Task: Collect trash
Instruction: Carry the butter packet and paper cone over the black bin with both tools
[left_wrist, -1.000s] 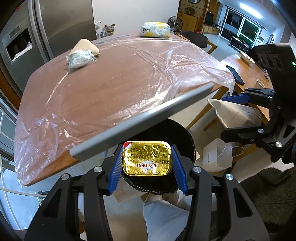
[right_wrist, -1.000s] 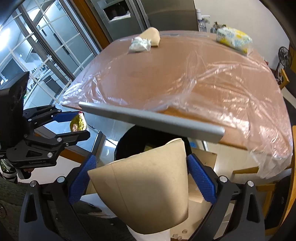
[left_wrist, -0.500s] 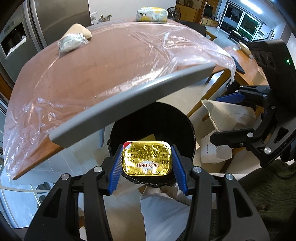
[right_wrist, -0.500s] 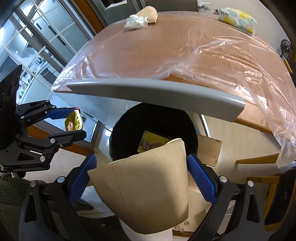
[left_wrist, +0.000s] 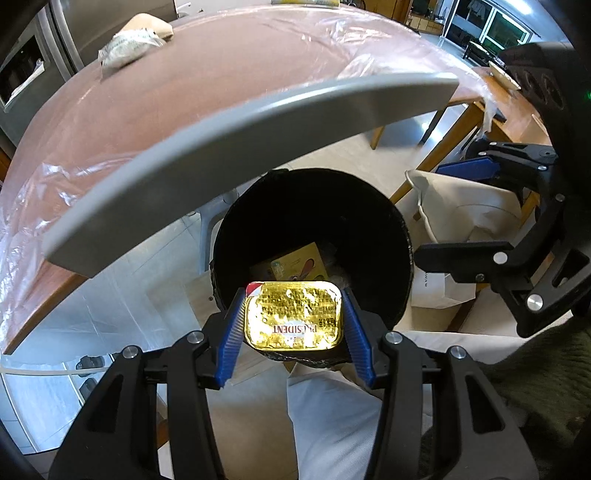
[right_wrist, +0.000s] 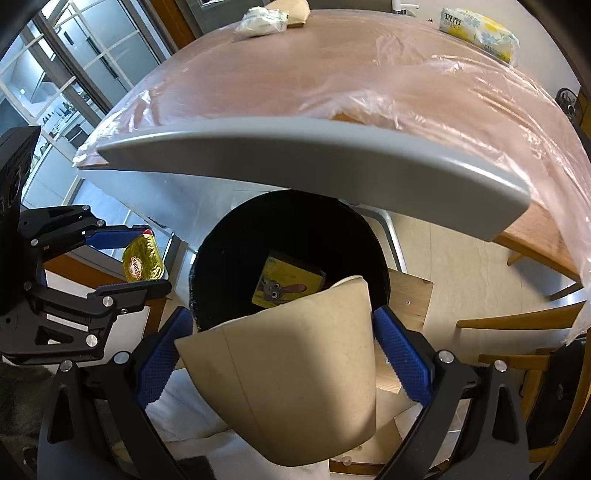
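The gold foil butter tub, light and easily dented, sits pinched by its short sides in the left gripper over the black bin. The right gripper squeezes a soft paper cup beside it, below the table.

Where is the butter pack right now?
In the left wrist view the butter pack sits clamped in the left gripper, held over the near rim of the black bin.

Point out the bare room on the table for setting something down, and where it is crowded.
Free: the broad plastic-covered middle of the table, between the crumpled white wrapper and the tissue pack. Crowded: the near edge, where the grey bin lid and both loaded grippers sit.
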